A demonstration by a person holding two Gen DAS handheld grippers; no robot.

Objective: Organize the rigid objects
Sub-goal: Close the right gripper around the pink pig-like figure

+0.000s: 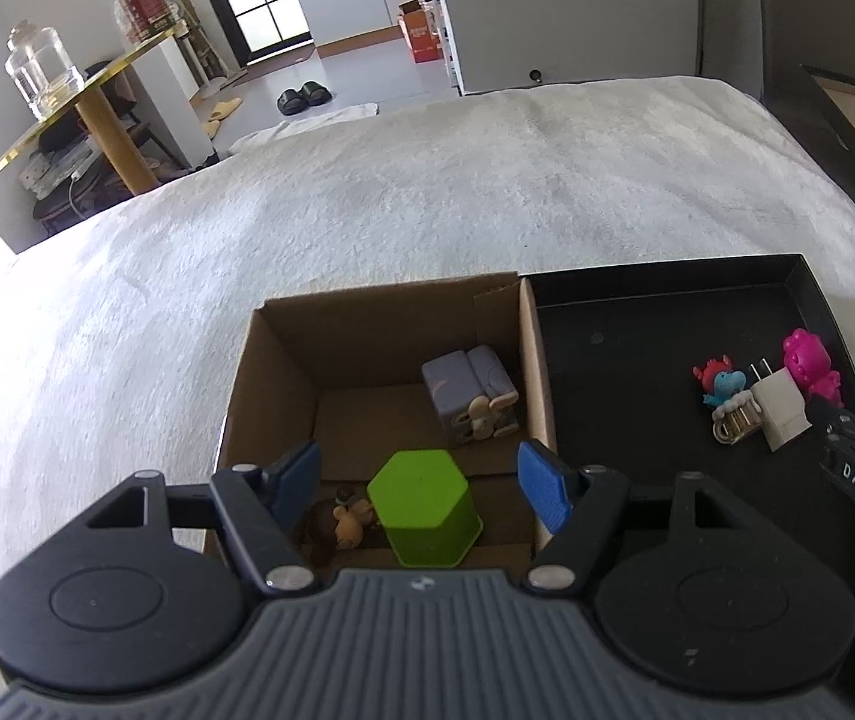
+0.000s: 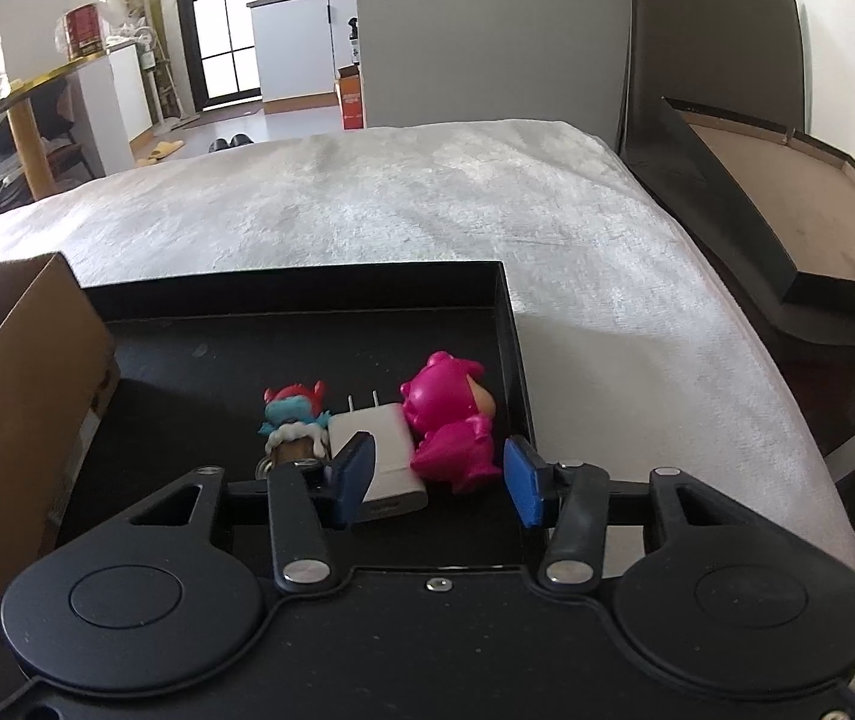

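Pink figurine (image 2: 450,420) lies on its side in the far right corner of the black tray (image 2: 307,285), touching the white charger (image 2: 382,450) on its left, with the tray wall just beside it on the right. The right tongs (image 2: 439,474) straddle it, blue pads either side and not pressing, so they stand open with the toy between them. No earlier view is given, so only this stance can be told.

To take it cleanly, I would centre the gap on the toy's body rather than its legs; the left pad (image 2: 355,474) overlaps the charger in this view and could pinch that too. Easing toward the tray wall before shutting should clear it. The hard, rounded plastic may slip, so grip the widest part.

Beyond the charger sits a small red-and-blue figurine (image 2: 292,414). The tray stands against a cardboard box (image 1: 391,312) on the white bed (image 1: 427,192). Inside the box are a green hexagonal block (image 1: 424,507), a lilac box figure (image 1: 469,396) and a brown-haired doll (image 1: 337,525). The left tongs (image 1: 421,486) hang open over the box, empty.

Whether the right pads have reached the tray floor cannot be told. The doll is half hidden behind the left finger.
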